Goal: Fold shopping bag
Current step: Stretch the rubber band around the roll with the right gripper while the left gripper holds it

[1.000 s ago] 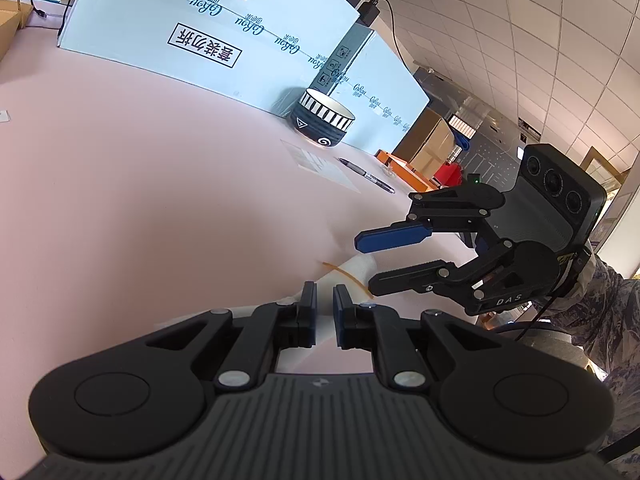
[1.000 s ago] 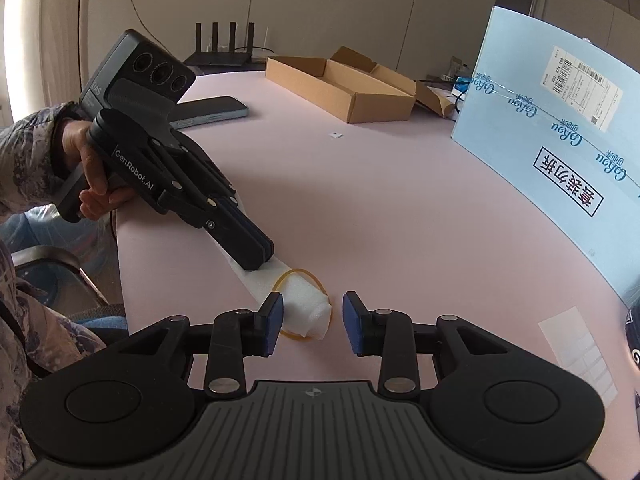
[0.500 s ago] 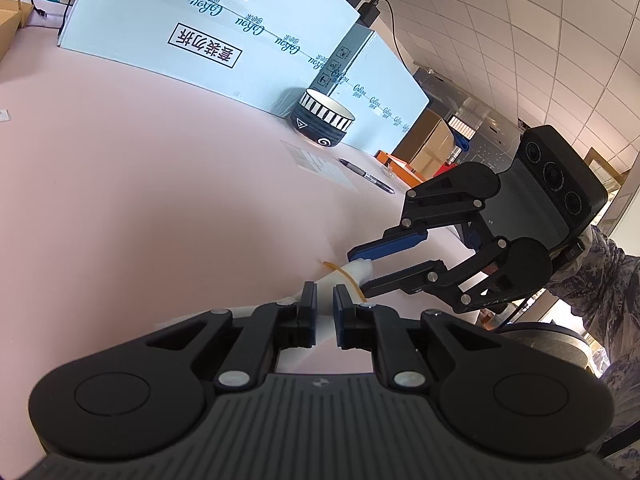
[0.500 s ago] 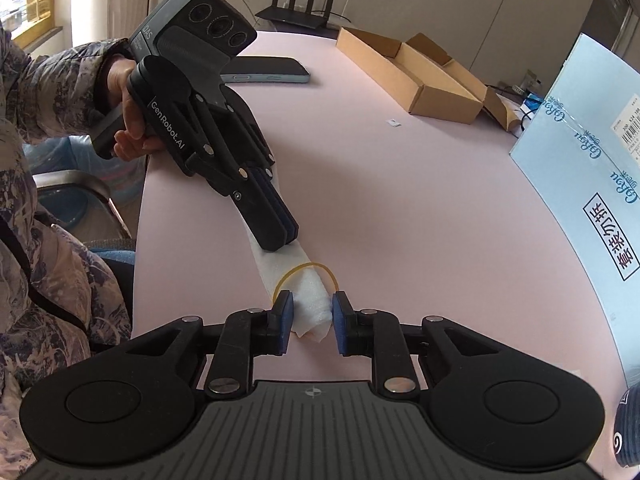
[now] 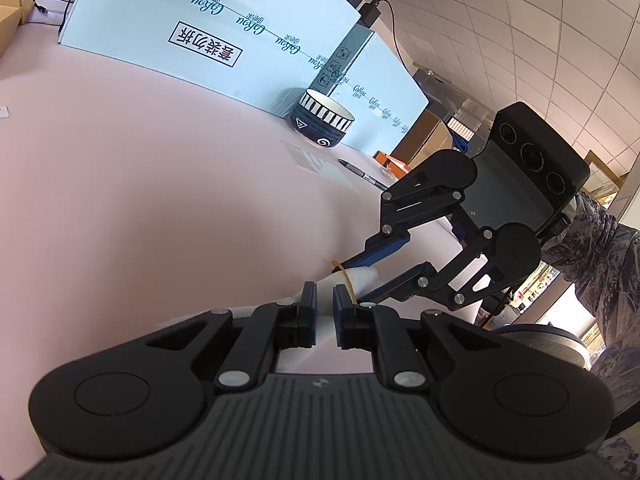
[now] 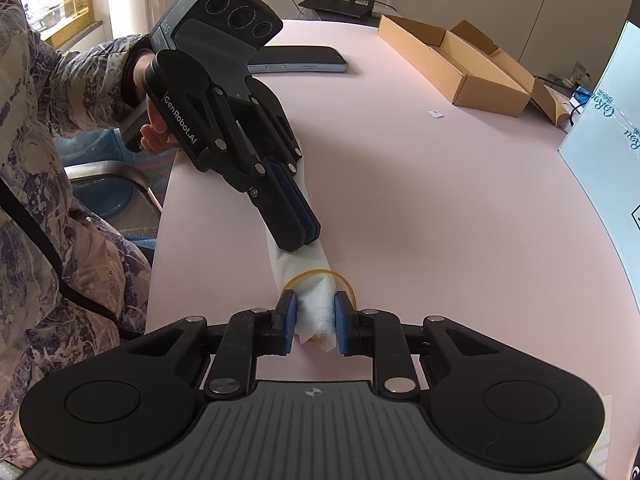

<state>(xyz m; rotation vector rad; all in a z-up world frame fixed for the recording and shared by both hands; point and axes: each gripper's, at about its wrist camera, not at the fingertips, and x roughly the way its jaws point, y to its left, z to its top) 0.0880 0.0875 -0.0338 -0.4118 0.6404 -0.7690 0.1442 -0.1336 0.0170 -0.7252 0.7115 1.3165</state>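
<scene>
Beside the rubber band (image 6: 320, 276), the right gripper (image 6: 314, 322) has closed its jaws on the rolled shopping bag (image 6: 310, 280) lying on the surface (image 6: 440, 200); left gripper (image 6: 308, 236) stays clenched farther along, so banding looks imminent.

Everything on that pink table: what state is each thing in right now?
Shopping bag: rolled into a tight white tube, lying flat.
Rubber band: looped round the roll's near end.
Left claw: shut on the roll's middle.
Right claw: shut on the roll's end.
Cardboard box: open.
Phone: flat, screen dark.
Bowl: upright.
</scene>
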